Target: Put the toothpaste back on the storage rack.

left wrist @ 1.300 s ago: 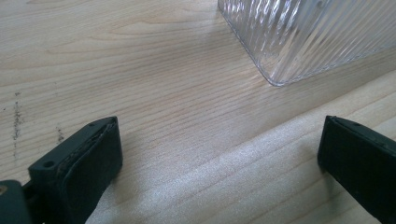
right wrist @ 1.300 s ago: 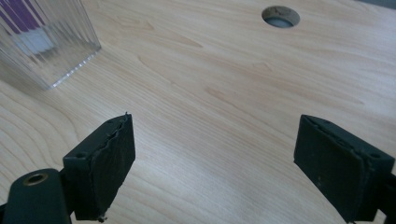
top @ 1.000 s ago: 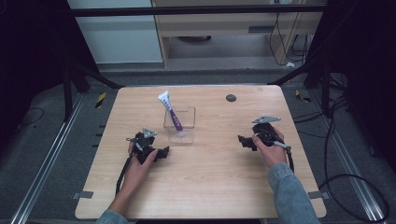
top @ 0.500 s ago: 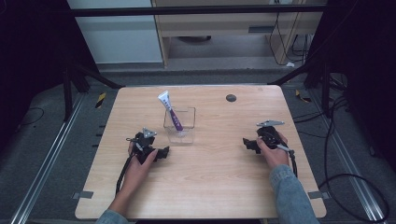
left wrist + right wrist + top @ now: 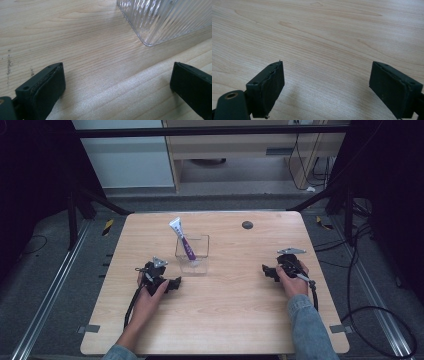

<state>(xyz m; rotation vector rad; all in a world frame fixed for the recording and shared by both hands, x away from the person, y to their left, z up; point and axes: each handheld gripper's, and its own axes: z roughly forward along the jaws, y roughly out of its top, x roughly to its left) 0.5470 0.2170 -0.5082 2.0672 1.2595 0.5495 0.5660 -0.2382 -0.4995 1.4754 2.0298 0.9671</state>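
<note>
Both tongs, left (image 5: 175,283) and right (image 5: 265,270), are gaping wide and empty on the desk (image 5: 230,315); the tube (image 5: 183,240) is leaning in the box (image 5: 193,262), which my left tongs risk toppling.

A light wooden table (image 5: 225,320) with rounded corners carries one small dark round disc (image 5: 247,225) near its far edge, right of centre (flat against the wood). Two grey tape strips (image 5: 88,328) mark the near corners.

Grey floor (image 5: 45,285), pale cabinet (image 5: 125,160) behind wooden table (image 5: 225,320)
</note>
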